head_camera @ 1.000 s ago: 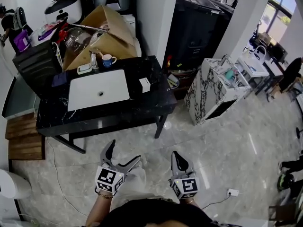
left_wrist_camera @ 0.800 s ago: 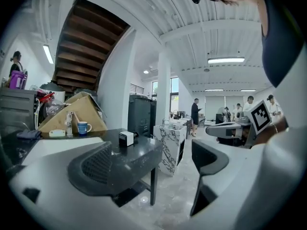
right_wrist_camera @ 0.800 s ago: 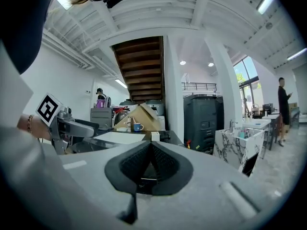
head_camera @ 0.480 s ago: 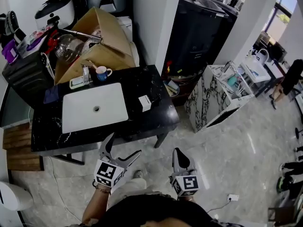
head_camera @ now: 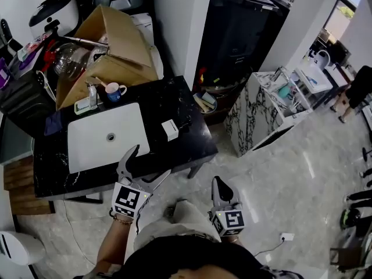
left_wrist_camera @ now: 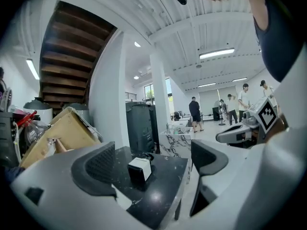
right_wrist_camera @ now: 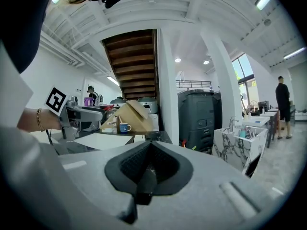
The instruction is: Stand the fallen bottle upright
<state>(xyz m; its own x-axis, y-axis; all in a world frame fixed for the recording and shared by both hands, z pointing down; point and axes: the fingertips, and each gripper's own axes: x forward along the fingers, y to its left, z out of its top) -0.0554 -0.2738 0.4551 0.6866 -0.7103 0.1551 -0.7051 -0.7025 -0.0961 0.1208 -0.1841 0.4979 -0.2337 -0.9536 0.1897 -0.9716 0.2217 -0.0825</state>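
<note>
L gripper (head_camera: pixel 150 161) jaws apart, empty, over near edge of black counter (head_camera: pixel 174 100); small white box (head_camera: pixel 170 129) just ahead. R gripper (head_camera: pixel 220 186) jaws together, over floor. Fallen bottle can't be picked out. Clear jug-like thing (head_camera: pixel 67 58) by cardboard box (head_camera: pixel 119 39), well apart from both. Counter closer than 0.5 s ago.

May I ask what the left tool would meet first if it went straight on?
Probably the white box on the black counter, seen between the open jaws of the left tool; depth unclear.
</note>
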